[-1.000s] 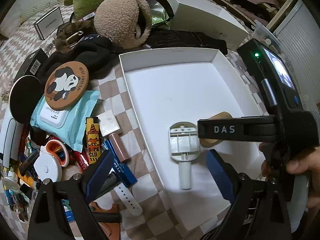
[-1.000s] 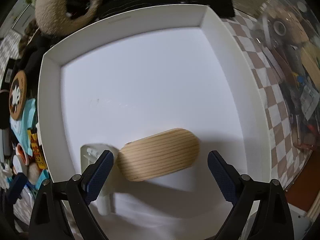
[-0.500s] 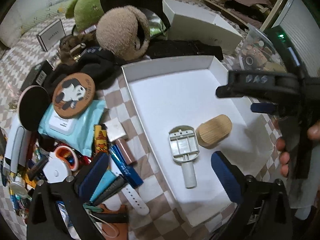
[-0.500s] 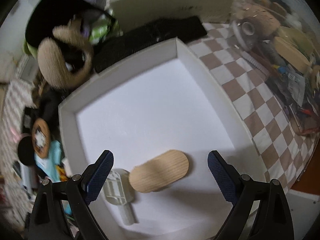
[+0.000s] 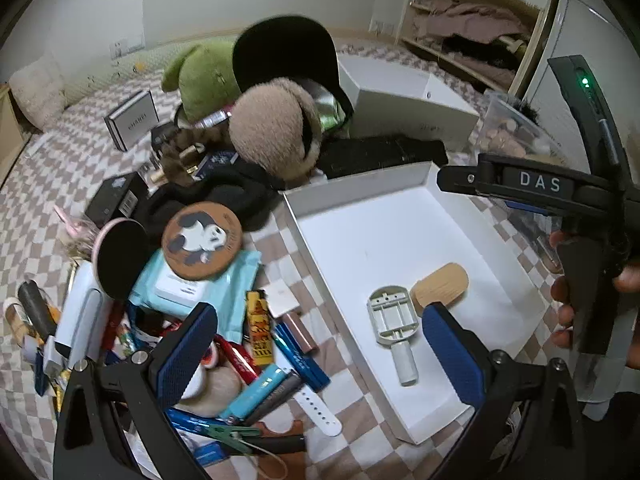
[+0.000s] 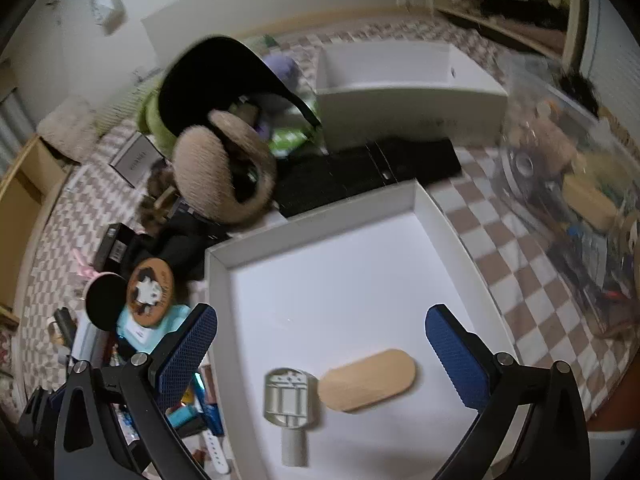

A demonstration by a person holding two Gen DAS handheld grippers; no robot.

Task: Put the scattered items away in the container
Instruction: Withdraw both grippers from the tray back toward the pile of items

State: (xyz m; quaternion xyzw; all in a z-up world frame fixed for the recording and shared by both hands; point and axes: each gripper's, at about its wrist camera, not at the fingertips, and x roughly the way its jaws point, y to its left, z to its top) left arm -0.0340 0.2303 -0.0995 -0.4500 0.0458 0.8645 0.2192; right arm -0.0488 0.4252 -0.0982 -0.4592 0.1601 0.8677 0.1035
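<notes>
Both my grippers, left (image 5: 320,344) and right (image 6: 320,348), stand fully open, nothing held. Since a second ago both have lifted clear. Just ahead of my right fingers the oval wooden block (image 6: 368,380) now lies released in the shallow white cardboard tray (image 6: 440,208), touching the grey plastic paddle-shaped tool (image 6: 290,400). Scattered clutter (image 5: 256,320) beyond my left fingers remains.

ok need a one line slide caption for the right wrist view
Open right gripper above the white tray, which holds a wooden block and a grey tool; clutter waits beside it.

Checkered bedspread (image 5: 32,184), wardrobe shelves (image 5: 472,40)
</notes>
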